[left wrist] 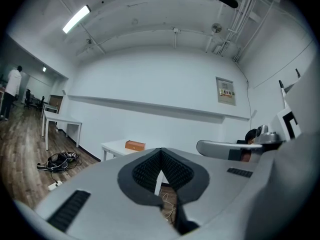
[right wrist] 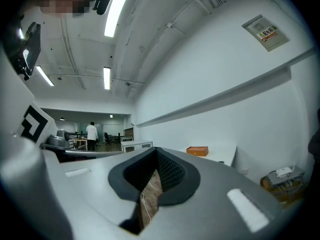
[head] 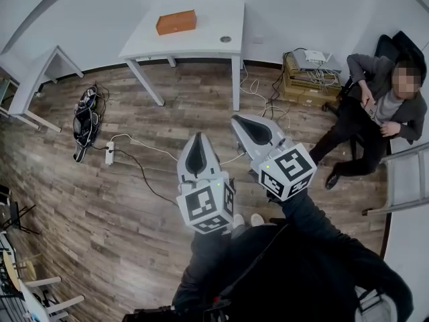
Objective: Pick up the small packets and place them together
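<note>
No small packets show in any view. An orange box (head: 176, 22) lies on a white table (head: 201, 45) against the far wall, well ahead of both grippers; it also shows in the left gripper view as the orange box (left wrist: 135, 145) and in the right gripper view as the orange box (right wrist: 197, 150). My left gripper (head: 198, 151) is held level above the wooden floor, its jaws shut with nothing between them. Just to its right, my right gripper (head: 249, 127) is also level, shut and empty. Each gripper view shows closed jaws: the left gripper (left wrist: 160, 151) and the right gripper (right wrist: 156, 151).
A person sits at the right (head: 382, 106) beside a cardboard box with cables (head: 307, 72). A power strip (head: 108, 153) and a dark bundle of cables (head: 86, 119) lie on the floor at left. Another white desk (head: 33, 72) stands far left; metal steps (head: 409, 176) stand at right.
</note>
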`<action>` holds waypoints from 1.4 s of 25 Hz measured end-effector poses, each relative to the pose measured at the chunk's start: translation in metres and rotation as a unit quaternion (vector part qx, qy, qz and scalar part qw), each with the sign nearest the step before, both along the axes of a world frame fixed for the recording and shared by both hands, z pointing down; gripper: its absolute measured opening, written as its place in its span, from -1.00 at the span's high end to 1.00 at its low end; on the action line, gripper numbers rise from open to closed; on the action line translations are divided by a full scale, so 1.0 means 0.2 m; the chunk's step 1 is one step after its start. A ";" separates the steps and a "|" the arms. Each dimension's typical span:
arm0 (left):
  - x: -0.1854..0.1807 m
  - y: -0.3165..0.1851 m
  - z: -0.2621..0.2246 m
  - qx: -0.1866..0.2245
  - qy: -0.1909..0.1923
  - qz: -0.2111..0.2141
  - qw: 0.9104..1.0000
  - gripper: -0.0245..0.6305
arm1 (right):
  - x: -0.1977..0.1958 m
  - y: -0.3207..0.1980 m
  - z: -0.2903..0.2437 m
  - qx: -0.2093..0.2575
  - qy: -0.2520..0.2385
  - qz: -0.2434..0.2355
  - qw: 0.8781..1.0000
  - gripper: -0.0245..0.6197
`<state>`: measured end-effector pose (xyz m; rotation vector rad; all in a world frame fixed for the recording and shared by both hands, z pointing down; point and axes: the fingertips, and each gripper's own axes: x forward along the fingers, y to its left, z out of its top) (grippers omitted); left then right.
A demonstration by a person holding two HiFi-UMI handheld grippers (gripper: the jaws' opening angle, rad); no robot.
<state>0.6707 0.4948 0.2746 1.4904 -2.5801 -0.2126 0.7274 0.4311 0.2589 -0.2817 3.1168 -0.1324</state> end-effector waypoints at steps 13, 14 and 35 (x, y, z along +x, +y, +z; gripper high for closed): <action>-0.28 -0.08 0.18 -0.040 0.009 -0.018 0.999 0.93 | -0.26 -0.08 0.14 -0.003 0.024 -0.005 1.000 0.92; -0.30 -0.10 0.19 -0.043 0.005 -0.026 0.999 0.93 | -0.27 -0.11 0.15 -0.004 0.025 -0.006 1.000 0.92; -0.95 -0.97 0.20 -0.039 0.002 -0.100 0.994 0.93 | -0.95 -1.10 0.25 -0.033 0.040 -0.052 0.997 0.88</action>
